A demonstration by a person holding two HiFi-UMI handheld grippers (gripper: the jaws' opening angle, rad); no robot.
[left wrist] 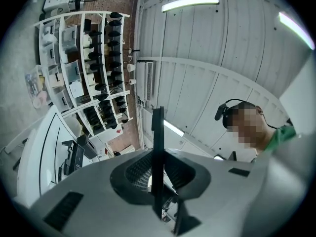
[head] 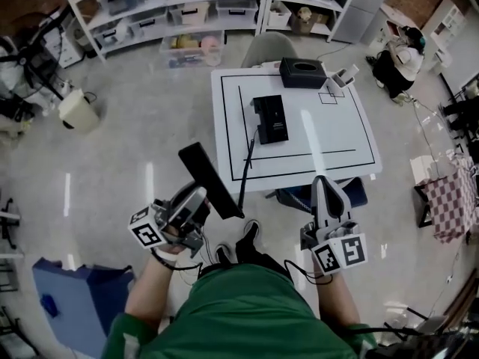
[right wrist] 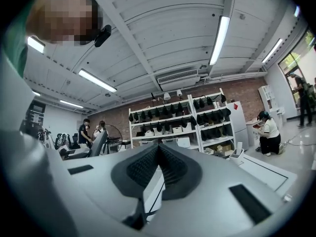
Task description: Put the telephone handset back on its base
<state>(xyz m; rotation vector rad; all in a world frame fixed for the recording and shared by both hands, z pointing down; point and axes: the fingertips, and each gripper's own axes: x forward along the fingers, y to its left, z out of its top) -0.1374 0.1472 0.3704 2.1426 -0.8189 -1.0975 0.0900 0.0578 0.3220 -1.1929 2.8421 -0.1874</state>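
The black telephone base [head: 271,118] lies near the middle of the white table [head: 337,140], and its cord [head: 248,161] trails off the table's front edge. My left gripper [head: 199,202] is off the table's front left corner, shut on the long black handset [head: 210,179], which sticks up and away from it. In the left gripper view the handset [left wrist: 158,127] shows edge-on, clamped between the jaws of that gripper [left wrist: 158,157]. My right gripper [head: 323,183] hangs at the table's front right edge. Its jaws [right wrist: 158,149] are shut with nothing between them.
A black box [head: 302,72] and a small holder [head: 344,75] stand at the table's far edge, with a grey chair [head: 266,49] behind. A blue stool [head: 293,197] sits under the front edge. Shelves [head: 172,13] line the back. A person [head: 397,58] crouches at far right.
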